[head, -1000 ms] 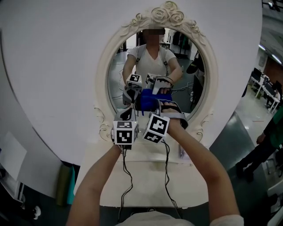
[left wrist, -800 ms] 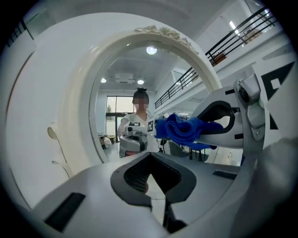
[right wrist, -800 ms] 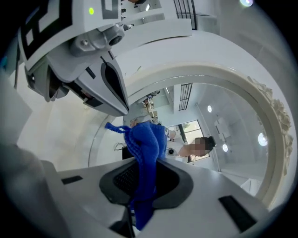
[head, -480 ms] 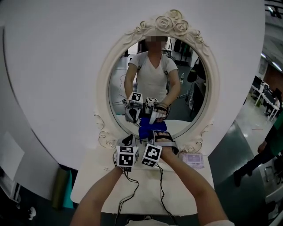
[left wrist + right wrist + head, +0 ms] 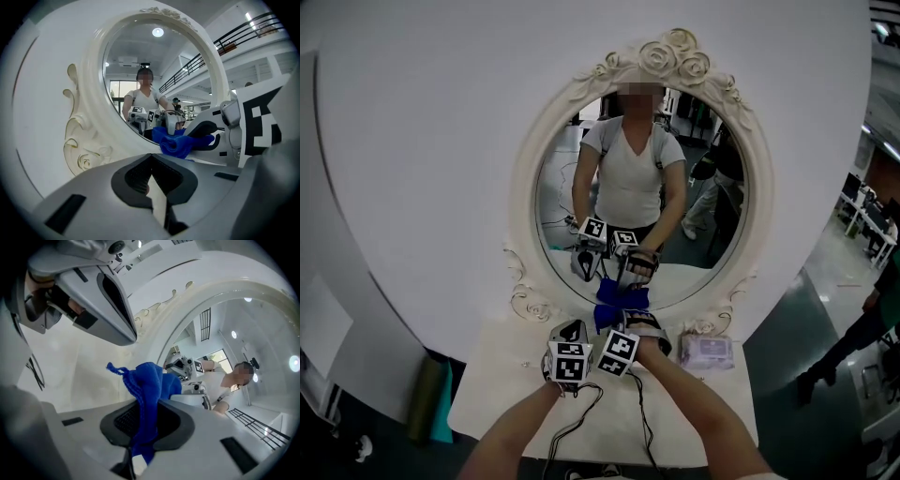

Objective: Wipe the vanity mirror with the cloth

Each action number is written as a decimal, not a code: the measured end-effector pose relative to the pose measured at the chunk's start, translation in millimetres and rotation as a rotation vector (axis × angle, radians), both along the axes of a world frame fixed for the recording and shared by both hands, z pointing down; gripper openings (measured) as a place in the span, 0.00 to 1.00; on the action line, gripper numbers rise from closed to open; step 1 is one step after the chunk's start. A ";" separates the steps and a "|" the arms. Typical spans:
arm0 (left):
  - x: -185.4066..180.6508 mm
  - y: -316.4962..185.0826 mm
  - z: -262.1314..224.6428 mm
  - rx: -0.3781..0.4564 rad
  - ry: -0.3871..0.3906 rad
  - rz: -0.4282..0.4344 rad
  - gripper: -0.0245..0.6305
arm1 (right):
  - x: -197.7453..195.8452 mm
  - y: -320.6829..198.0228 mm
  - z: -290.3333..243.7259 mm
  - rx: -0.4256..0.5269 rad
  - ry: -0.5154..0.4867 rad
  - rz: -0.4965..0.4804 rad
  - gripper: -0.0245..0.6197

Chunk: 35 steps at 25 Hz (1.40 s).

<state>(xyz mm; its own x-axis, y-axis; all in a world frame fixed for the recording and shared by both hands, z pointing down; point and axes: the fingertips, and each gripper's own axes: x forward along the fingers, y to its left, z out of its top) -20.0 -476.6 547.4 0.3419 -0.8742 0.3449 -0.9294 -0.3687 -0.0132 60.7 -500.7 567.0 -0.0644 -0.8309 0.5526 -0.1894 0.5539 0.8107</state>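
Right gripper (image 5: 140, 432) jaws were clamped on the blue microfibre cloth (image 5: 149, 380), low against the cream-framed oval vanity mirror (image 5: 525, 187). Left gripper (image 5: 152, 187) jaws were closed together and empty. Best approach: keep the cloth flat and work up in overlapping strokes.

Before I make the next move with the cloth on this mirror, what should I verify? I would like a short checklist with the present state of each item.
1. The right gripper holds the cloth: ok, its jaws are closed on it.
2. Cloth against the mirror glass: ok, it seems to meet its own reflection at the lower edge.
3. Left gripper out of the way: ok, it is shut, empty and low beside the right one.
4. Glass above the cloth free of obstacles: ok.
5. Purple packet clear of the arms: ok, it lies to the right by the frame.
6. Marks left on the glass: cannot tell.
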 end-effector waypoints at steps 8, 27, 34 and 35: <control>0.6 -18.6 -71.4 0.107 0.063 -0.045 0.04 | 11.1 0.3 -43.0 0.056 -0.026 -0.029 0.14; 132.2 -11.4 -458.1 0.654 0.129 0.220 0.04 | 113.3 16.7 -456.4 0.744 0.193 0.030 0.14; 139.3 -17.9 -464.7 0.629 0.148 0.219 0.04 | 119.5 5.8 -486.3 0.791 0.258 0.043 0.14; 139.5 -19.6 -462.4 0.631 0.143 0.219 0.04 | 121.2 2.8 -484.1 0.788 0.259 0.047 0.14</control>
<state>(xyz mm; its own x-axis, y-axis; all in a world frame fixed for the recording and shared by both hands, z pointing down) 119.5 -496.3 85.0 0.5378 -0.7987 -0.2698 -0.8430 -0.5104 -0.1696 181.9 -497.8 82.9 0.0289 -0.9795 -0.1994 0.0480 -0.1979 0.9791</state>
